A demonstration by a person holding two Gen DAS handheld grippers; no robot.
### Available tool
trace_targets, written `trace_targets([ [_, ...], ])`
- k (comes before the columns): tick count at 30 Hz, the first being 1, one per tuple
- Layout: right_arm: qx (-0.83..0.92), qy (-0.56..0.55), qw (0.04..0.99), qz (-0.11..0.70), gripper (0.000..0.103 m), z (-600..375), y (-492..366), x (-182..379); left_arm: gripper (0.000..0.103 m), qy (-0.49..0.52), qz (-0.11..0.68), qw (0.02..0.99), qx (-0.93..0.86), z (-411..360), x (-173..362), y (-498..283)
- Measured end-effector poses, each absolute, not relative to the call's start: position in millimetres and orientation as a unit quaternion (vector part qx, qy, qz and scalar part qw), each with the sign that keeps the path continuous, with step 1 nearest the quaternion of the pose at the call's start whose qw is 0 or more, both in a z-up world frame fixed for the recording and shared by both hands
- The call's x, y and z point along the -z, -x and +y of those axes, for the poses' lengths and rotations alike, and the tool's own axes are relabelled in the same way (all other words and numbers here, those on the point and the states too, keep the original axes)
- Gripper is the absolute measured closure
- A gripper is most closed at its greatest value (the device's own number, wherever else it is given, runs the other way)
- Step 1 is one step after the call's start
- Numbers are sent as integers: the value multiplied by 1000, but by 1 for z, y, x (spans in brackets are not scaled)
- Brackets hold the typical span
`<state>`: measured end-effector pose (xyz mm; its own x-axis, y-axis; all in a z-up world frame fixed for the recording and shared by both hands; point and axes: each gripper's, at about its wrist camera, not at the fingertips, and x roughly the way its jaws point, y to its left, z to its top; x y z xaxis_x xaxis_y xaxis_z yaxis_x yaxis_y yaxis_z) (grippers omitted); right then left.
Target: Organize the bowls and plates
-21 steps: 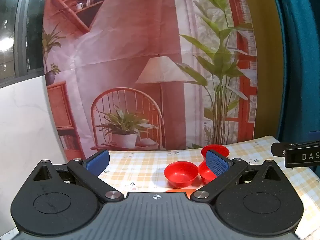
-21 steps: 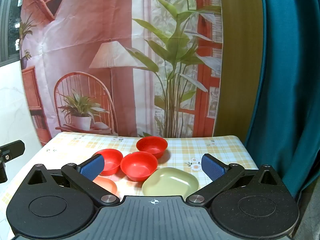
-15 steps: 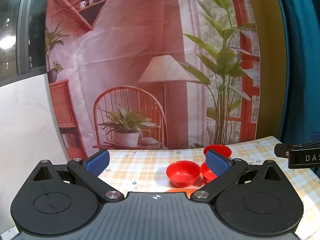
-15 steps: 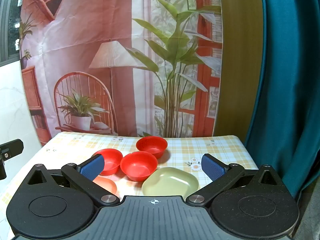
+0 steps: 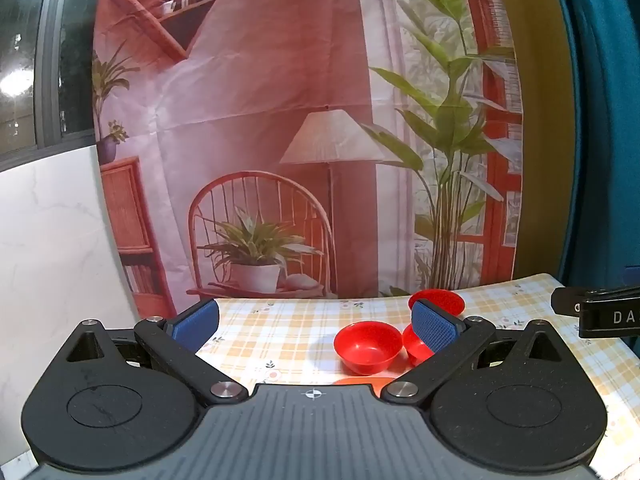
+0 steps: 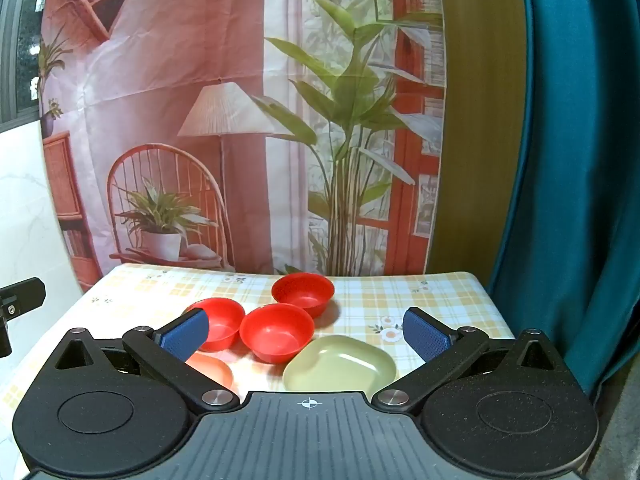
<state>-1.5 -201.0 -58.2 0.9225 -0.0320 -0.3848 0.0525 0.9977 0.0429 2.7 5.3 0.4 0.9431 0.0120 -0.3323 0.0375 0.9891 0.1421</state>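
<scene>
Three red bowls sit close together toward the middle of the table. In the right wrist view the middle red bowl (image 6: pixel 277 332) is nearest, the left red bowl (image 6: pixel 218 323) lies just beside it on the left, and the far red bowl (image 6: pixel 303 293) stands just behind and to the right. A pale green plate (image 6: pixel 340 364), squarish with rounded corners, lies near and right of the middle bowl, just beside it. An orange plate (image 6: pixel 212 368) lies near and left, partly hidden behind the gripper's left finger.

All rest on a table covered with a yellow checked tablecloth (image 6: pixel 420 300) printed with small flowers. Behind the table hangs a printed backdrop (image 6: pixel 224 100) showing a lamp, a wicker chair, potted plants and a red window frame. A teal curtain (image 6: pixel 572 160) hangs at the right, and a white marbled wall panel (image 5: pixel 48 240) stands at the left, below a dark window (image 5: pixel 24 52).

The right gripper (image 6: pixel 306 330) hovers near the front of the table, its blue-padded jaws spread wide, holding and touching nothing; the bowls and green plate show between its fingers. The left gripper (image 5: pixel 316 322) is likewise spread wide and empty, above the left part of the table, with the bowls seen toward its right finger.
</scene>
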Motion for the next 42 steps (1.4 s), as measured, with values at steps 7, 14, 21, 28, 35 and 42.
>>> trace_targets([
  [7, 22, -26, 980, 196, 0, -200, 2, 57, 0, -72, 169, 983, 4, 5, -1, -3],
  [14, 22, -26, 980, 196, 0, -201, 2, 57, 0, -72, 168, 983, 3, 5, -1, -3],
  [21, 22, -25, 980, 196, 0, -201, 2, 59, 0, -72, 169, 983, 4, 6, -1, -3],
  [28, 22, -25, 980, 196, 0, -201, 1, 61, 0, -72, 169, 983, 4, 6, -1, -3],
  [35, 22, -25, 980, 195, 0, -201, 2, 61, 0, -72, 169, 983, 4, 6, -1, -3],
  [42, 22, -25, 980, 196, 0, -201, 1, 62, 0, -72, 169, 983, 4, 7, -1, -3],
])
